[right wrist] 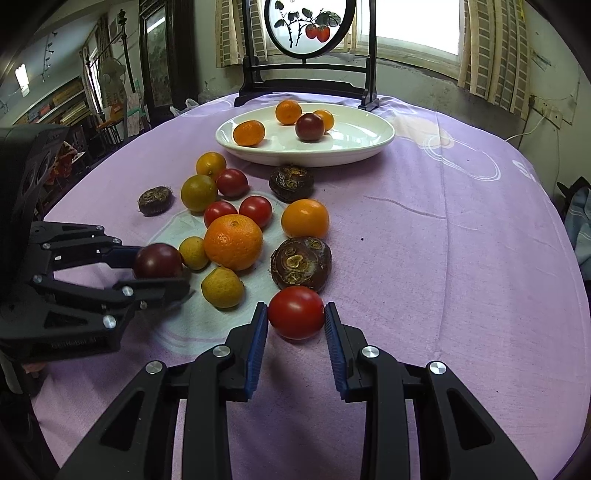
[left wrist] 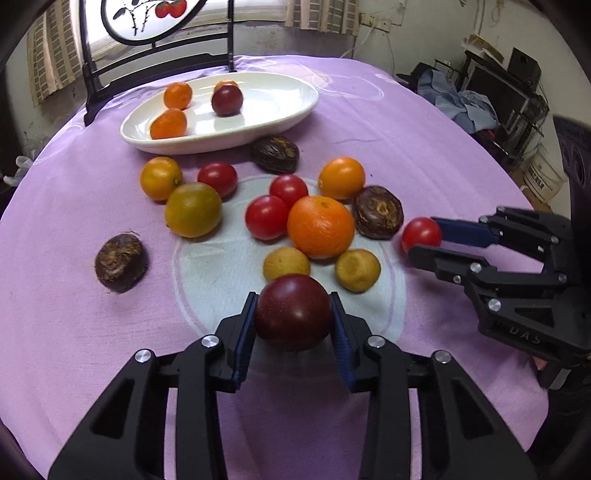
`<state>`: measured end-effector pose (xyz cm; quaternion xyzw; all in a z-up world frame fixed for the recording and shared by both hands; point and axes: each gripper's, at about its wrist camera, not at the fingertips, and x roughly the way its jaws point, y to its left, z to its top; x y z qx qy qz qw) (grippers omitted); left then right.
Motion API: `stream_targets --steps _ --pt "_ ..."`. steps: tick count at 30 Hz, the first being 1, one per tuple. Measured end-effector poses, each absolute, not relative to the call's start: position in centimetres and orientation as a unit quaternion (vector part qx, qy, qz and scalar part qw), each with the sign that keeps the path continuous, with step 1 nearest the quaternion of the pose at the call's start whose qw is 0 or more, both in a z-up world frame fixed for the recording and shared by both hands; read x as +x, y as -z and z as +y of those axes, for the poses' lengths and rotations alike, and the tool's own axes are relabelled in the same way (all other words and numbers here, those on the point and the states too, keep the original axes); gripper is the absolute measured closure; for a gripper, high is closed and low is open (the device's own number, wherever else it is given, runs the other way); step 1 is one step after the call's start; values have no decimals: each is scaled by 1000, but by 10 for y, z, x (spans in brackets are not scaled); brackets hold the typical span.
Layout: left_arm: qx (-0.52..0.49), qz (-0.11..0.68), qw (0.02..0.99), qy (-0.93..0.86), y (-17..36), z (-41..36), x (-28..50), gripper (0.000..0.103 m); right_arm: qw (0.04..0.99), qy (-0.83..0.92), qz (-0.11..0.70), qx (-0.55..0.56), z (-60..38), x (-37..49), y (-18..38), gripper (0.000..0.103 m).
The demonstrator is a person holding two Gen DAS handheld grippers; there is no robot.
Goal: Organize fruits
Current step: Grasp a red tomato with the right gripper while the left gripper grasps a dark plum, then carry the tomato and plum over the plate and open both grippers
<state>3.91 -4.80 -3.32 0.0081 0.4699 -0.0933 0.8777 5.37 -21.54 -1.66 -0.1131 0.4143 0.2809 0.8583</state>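
Across the left wrist view, a lilac cloth (left wrist: 424, 122) is covering the round surface, with loose fruit lying in a cluster at its middle. The left gripper (left wrist: 294, 314) is pressing both blue pads against a dark purple plum (left wrist: 293, 312). A white oval dish (left wrist: 221, 122) is sitting beyond, holding tangerines and one plum. Cluttered shelving is standing at the room's right.

From the right wrist view, the right gripper (right wrist: 296, 314) is closing its pads on a red tomato (right wrist: 296, 312) resting on the cloth. A painted round screen (right wrist: 308, 27) is standing before a curtained window (right wrist: 417, 26).
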Motion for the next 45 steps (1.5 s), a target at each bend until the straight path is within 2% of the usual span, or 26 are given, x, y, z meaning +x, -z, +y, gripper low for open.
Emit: stream_targets --steps 7,17,26,45 --pt "0 442 893 85 6 -30 47 66 869 -276 399 -94 -221 57 10 71" --pt "6 411 908 80 -18 -22 97 66 896 -249 359 -73 -221 69 -19 71" --pt "4 392 919 39 -32 -3 147 66 902 -257 335 -92 -183 124 -52 71" --pt "5 423 906 16 0 9 210 66 883 -234 393 -107 -129 212 -6 71"
